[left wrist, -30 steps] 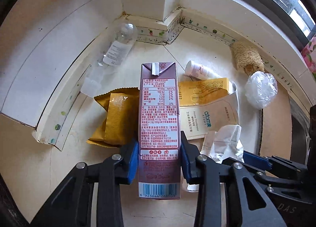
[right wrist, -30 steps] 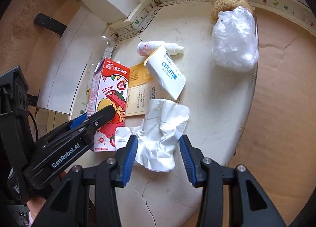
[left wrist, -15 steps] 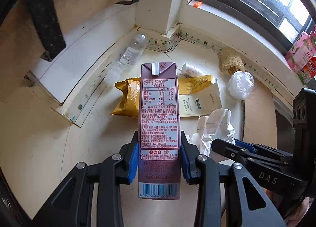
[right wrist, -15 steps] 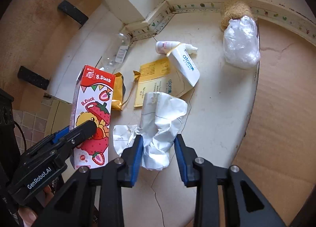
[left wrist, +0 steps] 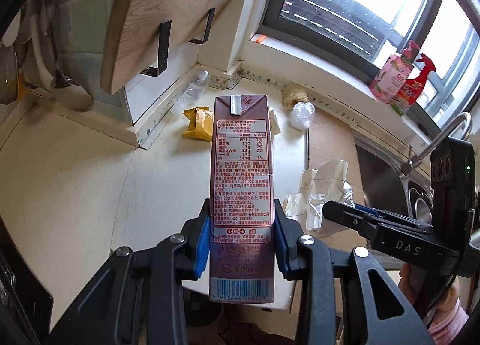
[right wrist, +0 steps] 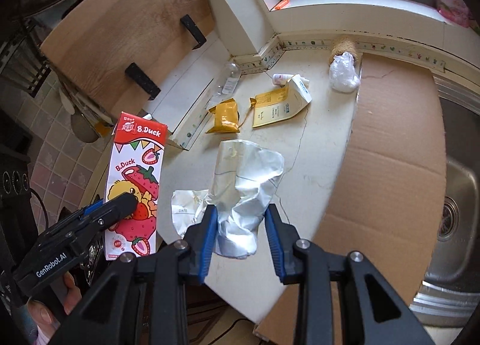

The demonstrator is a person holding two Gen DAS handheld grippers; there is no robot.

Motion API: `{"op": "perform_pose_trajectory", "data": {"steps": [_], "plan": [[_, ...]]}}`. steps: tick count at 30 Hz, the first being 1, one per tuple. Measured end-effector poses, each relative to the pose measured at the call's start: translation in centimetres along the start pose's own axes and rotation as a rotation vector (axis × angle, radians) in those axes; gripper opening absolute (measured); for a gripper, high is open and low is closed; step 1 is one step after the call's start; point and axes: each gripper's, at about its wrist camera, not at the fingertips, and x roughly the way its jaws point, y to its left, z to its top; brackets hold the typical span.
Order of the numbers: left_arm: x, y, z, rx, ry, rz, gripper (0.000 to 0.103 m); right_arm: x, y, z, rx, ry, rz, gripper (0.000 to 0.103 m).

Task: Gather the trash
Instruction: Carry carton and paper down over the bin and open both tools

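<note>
My left gripper (left wrist: 242,241) is shut on a tall strawberry drink carton (left wrist: 241,183), held upright high above the counter; the same carton (right wrist: 135,183) shows at the left of the right wrist view. Between the blue pads of my right gripper (right wrist: 241,240) hangs a crumpled white paper wrapper (right wrist: 243,192), gripped and lifted off the surface; it appears as well in the left wrist view, the wrapper (left wrist: 321,195) sitting beside the carton. Left on the counter are a yellow snack bag (right wrist: 225,115), a flattened yellow-and-white box (right wrist: 280,103), a clear plastic bottle (right wrist: 228,77), a small white bottle (right wrist: 280,78) and a balled plastic bag (right wrist: 343,73).
Brown cardboard (right wrist: 387,164) covers the counter's right side, with a steel sink (right wrist: 456,213) beyond it. A wooden board on black brackets (left wrist: 168,23) leans at the back left. Spray bottles (left wrist: 402,80) stand on the window sill. A loofah (right wrist: 343,47) lies by the wall.
Both grippers rose and pulled back from the counter, carrying the carton and the wrapper. The right jaws closed onto the wrapper early in that second; the remaining litter looks smaller and farther away.
</note>
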Motion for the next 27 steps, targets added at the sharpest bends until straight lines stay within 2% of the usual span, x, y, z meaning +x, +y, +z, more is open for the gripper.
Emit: {"op": "perform_pose_trajectory", "data": {"steps": [5, 14, 20, 27], "plan": [[-4.9, 0.2, -4.9, 0.036, -0.018, -0.06, 0.034, -3.8, 3.0, -5.3, -0.011, -0.038, -0.02, 0.033], [-8.9, 1.9, -13.1, 0.078, 0.016, -0.121, 0.034, -7.0, 7.6, -15.4, -0.037, -0.061, -0.057, 0.033], [-8.4, 3.7, -18.3, 0.091, 0.078, -0.125, 0.034, -6.4, 9.3, -20.8, -0.083, -0.028, -0.103, 0.033], [-5.6, 6.4, -22.9, 0.046, 0.165, -0.084, 0.034, -2.5, 10.0, -24.2, -0.169, 0.062, -0.128, 0.033]]}}
